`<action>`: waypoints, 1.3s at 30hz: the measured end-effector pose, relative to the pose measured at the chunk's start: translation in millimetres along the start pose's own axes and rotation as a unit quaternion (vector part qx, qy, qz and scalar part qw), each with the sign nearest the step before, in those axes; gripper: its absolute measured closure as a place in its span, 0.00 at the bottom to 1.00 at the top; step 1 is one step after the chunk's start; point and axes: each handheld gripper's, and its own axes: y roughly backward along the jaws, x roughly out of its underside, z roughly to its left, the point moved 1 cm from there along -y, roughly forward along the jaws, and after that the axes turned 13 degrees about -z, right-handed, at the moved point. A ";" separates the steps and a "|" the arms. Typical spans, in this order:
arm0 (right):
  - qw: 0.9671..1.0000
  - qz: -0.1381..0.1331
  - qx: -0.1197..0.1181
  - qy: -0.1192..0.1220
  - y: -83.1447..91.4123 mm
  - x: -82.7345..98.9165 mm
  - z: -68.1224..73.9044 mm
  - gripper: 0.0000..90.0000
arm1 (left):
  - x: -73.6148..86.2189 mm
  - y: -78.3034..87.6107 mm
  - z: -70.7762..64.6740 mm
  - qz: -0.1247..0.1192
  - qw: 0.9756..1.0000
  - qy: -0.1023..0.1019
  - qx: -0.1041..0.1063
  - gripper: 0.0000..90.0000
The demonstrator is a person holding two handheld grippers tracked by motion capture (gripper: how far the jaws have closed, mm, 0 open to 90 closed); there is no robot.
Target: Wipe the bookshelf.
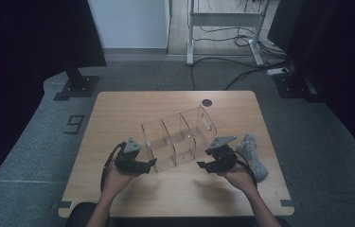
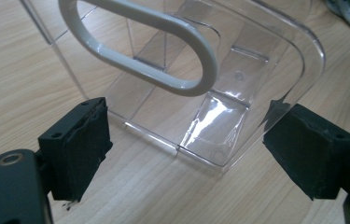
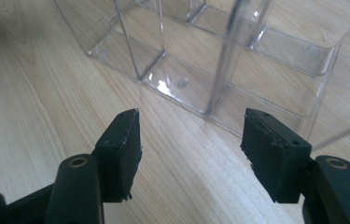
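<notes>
1. Two claws are held nearest the camera, one in each hand: the left claw [image 1: 152, 163] and the right claw [image 1: 202, 165], both low over the wooden surface [image 1: 118, 106].
2. Both claws are seen spread wide and empty. In the left gripper view the left claw [image 2: 184, 140] stands just short of the organiser's handled end; in the right gripper view the right claw [image 3: 190, 140] faces one long side, near it but apart.
3. One clear plastic organiser [image 1: 177, 137] is found at the middle of the surface, set at a slant between the two claws. It is divided into three compartments, all seemingly empty.
4. One white oval handle [image 2: 163, 46] is fitted at the organiser's end.
5. The organiser is judged light, stiff and slippery, with thin walls that could crack or skid under a hard squeeze.
6. A hold is best taken on a wall's top edge or a divider, or at the handle, with both claws steadying it.
7. One grey cloth [image 1: 253, 153] is seen bunched near the right edge of the surface, just beside the right hand [image 1: 236, 176].
</notes>
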 end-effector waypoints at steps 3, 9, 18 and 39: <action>1.000 0.004 0.003 -0.002 2.3 3.1 -1.6 0.40 | -0.2 1.9 5.6 0.002 1.000 0.001 -0.008 0.18; 1.000 0.004 0.007 -0.008 7.6 6.7 -5.9 0.40 | -1.7 5.0 16.2 0.005 1.000 0.004 -0.028 0.24; 1.000 0.000 0.016 -0.014 13.4 7.9 -11.6 0.40 | -8.9 4.3 26.7 -0.003 0.999 0.009 -0.031 0.41; 0.999 -0.022 0.043 -0.025 23.2 3.3 -20.8 0.41 | -24.8 -4.5 25.1 0.000 1.000 -0.013 -0.024 0.70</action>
